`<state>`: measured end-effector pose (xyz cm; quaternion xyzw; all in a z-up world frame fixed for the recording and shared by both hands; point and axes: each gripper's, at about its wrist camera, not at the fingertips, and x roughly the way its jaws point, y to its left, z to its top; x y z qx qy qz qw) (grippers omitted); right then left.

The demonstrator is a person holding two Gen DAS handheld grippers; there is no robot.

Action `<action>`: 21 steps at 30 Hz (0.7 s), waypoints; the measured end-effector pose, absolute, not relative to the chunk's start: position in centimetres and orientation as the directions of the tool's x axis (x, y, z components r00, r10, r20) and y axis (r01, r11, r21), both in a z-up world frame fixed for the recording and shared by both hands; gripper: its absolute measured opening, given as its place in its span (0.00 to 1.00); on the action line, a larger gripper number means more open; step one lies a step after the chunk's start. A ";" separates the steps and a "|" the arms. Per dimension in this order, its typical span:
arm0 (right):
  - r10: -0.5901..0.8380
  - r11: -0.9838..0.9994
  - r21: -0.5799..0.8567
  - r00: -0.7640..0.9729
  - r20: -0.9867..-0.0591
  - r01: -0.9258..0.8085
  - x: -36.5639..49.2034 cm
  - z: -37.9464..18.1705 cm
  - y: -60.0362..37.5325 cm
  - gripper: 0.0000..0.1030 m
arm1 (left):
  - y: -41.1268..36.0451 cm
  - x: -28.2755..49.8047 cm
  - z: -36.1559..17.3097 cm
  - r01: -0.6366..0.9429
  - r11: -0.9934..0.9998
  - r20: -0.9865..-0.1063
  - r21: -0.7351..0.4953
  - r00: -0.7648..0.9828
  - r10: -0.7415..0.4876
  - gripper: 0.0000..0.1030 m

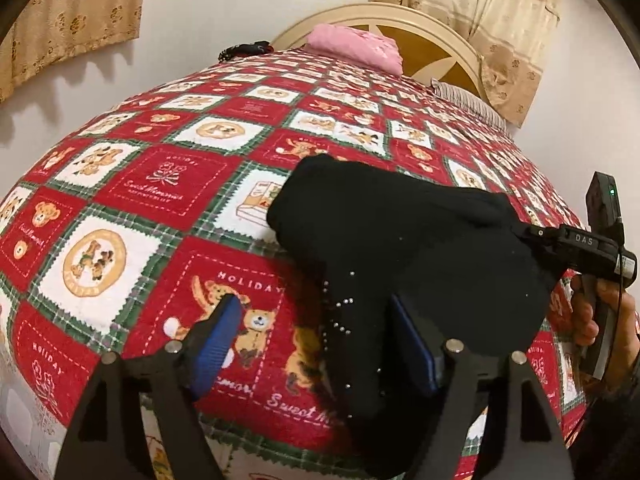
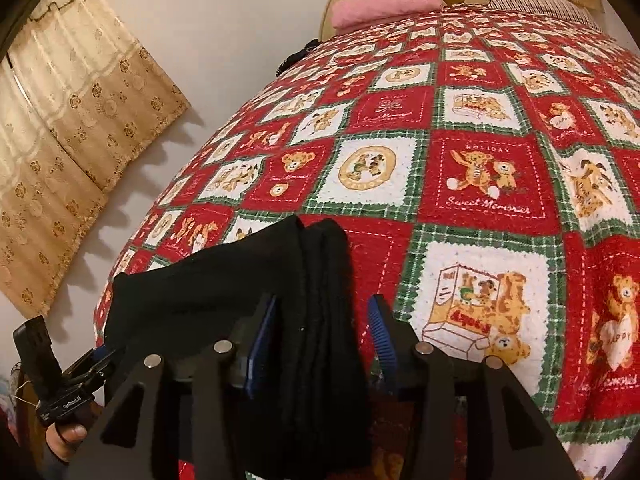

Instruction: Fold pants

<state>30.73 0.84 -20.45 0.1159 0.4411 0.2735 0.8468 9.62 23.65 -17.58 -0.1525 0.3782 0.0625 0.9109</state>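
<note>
2 grippers frame my black pants [image 1: 404, 248], which lie bunched on the red teddy-bear bedspread [image 1: 168, 184] near the foot of the bed. My left gripper [image 1: 316, 340] stands with its jaws apart, the cloth against its right finger. My right gripper [image 2: 320, 336] is likewise spread, folded layers of pants between its blue pads [image 2: 382, 332]. Pink bedding [image 2: 384, 0] rests by the headboard [image 1: 432, 36].

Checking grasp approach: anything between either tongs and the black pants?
Nothing visible. The black pants already lie between the fingers of the left tongs and the right tongs, on the quilt.
</note>
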 end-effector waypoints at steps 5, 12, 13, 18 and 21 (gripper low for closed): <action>0.542 0.839 0.422 0.470 -0.697 -0.343 30.4 -20.3 0.7 0.49 | 23.6 9.4 -17.5 -0.254 0.942 -0.712 -0.217 0.702 0.025 0.85; 0.477 0.878 0.358 0.515 -0.713 -0.317 29.1 -18.9 -0.2 0.56 | 22.7 8.3 -16.3 -0.266 0.951 -0.718 -0.160 0.693 0.073 0.85; 0.461 0.887 0.345 0.533 -0.710 -0.307 28.6 -18.5 -0.8 0.57 | 22.4 8.1 -15.9 -0.269 0.952 -0.716 -0.144 0.692 0.087 0.85; 0.412 0.911 0.327 0.594 -0.691 -0.251 26.4 -17.1 -3.6 0.57 | 20.4 6.3 -13.8 -0.267 0.953 -0.674 -0.144 0.732 0.103 0.85; 0.417 0.908 0.325 0.629 -0.656 -0.264 23.7 -15.0 -4.7 0.57 | 19.1 4.9 -12.3 -0.246 0.956 -0.641 -0.158 0.762 0.090 0.86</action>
